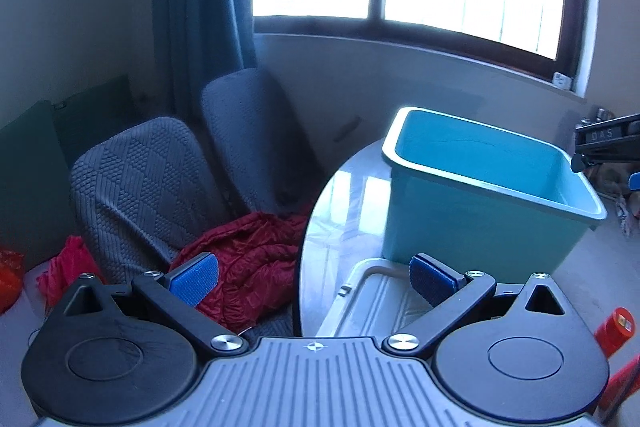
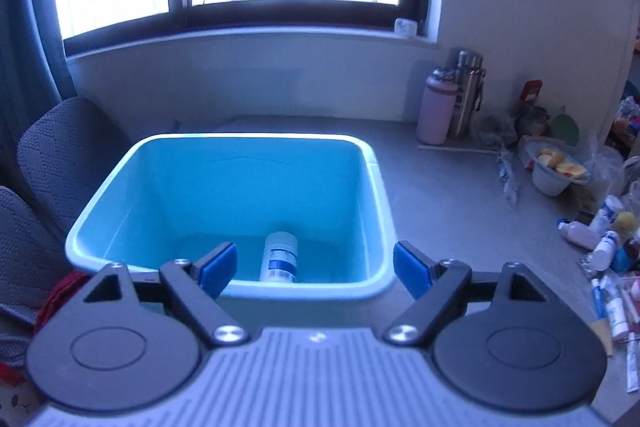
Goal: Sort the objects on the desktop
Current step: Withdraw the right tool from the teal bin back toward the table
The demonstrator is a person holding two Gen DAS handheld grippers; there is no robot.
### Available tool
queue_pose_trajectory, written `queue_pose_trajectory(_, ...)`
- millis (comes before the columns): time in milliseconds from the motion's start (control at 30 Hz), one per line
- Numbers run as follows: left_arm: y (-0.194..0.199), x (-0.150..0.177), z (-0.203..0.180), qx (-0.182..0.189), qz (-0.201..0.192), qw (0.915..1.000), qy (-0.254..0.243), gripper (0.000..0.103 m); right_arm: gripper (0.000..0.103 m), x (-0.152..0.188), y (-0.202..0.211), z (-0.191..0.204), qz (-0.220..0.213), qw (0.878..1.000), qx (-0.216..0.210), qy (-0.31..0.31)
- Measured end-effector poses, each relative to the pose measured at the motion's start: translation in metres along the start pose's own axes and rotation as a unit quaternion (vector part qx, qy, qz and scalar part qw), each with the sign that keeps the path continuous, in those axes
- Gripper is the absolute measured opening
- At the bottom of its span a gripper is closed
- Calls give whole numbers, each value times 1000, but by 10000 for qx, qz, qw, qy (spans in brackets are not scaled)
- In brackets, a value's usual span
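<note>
Currently both tongs, left (image 1: 314, 277) and right (image 2: 314, 269), gape empty. Risk: right clips teal bin (image 2: 376, 187) rim reaching the cluttered worktop (image 2: 460, 195); bottle (image 2: 280, 259) already binned.

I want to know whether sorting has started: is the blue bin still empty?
No, a white bottle with a blue label lies on its side on the floor of the blue bin, seen from the right wrist.

Black tongs (image 2: 315, 269), blue pads (image 2: 218, 267), silver screws
</note>
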State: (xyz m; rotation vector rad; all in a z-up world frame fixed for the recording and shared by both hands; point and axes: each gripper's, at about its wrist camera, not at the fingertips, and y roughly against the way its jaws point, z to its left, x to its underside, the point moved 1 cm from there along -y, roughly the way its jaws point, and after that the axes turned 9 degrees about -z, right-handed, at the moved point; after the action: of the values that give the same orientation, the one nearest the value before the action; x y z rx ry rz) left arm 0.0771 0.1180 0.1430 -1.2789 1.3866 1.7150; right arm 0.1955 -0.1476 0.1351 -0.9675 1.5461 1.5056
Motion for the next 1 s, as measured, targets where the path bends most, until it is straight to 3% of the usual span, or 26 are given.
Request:
queue_pose_trajectory(200,10,8,-9,352,10,9992,-209,103,86,20,49,-5,-311,9994,-112,-96)
queue_pose_trajectory(467,15,34,-20,785,273,9953,-505,103,88,65,101,-27,-399,9984,180,-356)
queue_pose_trajectory(1000,42,68,-49,1476,130,9784,-1444,103,90,145,189,-48,-502,9939,866,-453)
